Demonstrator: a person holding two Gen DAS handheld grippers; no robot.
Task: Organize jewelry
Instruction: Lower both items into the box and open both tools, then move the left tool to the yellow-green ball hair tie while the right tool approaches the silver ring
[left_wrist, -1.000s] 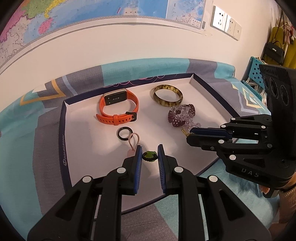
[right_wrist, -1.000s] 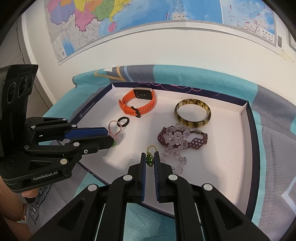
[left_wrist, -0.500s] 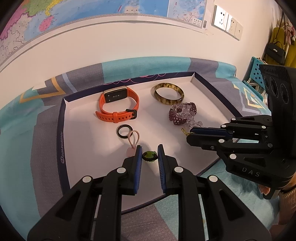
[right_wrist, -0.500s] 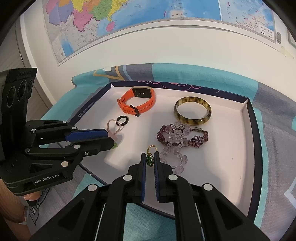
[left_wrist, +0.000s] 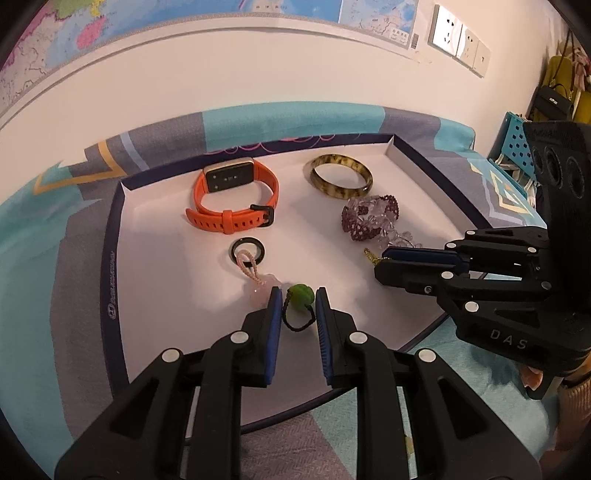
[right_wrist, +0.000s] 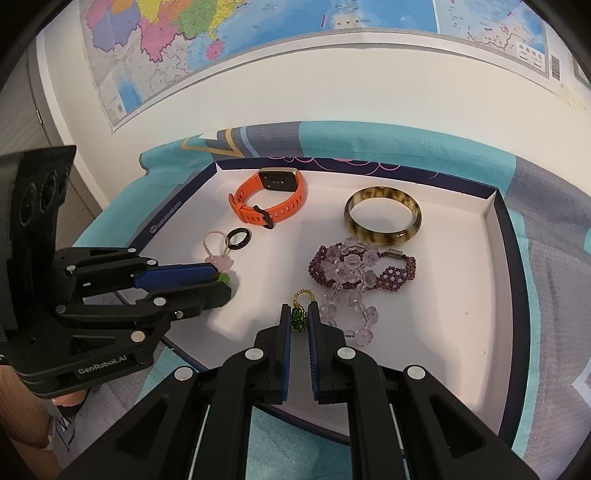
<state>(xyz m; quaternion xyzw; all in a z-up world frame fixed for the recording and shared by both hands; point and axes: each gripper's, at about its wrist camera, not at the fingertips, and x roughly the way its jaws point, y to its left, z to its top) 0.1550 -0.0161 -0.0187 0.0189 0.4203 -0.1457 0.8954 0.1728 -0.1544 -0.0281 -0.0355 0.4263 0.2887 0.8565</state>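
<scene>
Holding two tiny, light charms over the tray (left_wrist: 110, 258): my left tongs (left_wrist: 298, 295) pinch the green bead (left_wrist: 301, 294), right tongs (right_wrist: 297, 314) clamp the dark green pendant (right_wrist: 298, 320). Both slippery; grip their bodies, not the cords.

In the left wrist view the right gripper (left_wrist: 382, 264) hid all but a gold tip of the charm (left_wrist: 369, 254) it held, and whether the left pads (left_wrist: 275, 314) pressed on the green bead (left_wrist: 301, 294) could not be told. In the right wrist view the left gripper (right_wrist: 221, 282) covered most of that bead (right_wrist: 223, 277), leaving a green sliver. The tray's (right_wrist: 498, 206) near edge lay behind the gripper bodies in both views. The print on the tray's left rim (left_wrist: 110, 280) was too small to read. The map (right_wrist: 258, 33) was cut off at the top edge, and the bags (left_wrist: 557, 96) at the far right were cropped.
</scene>
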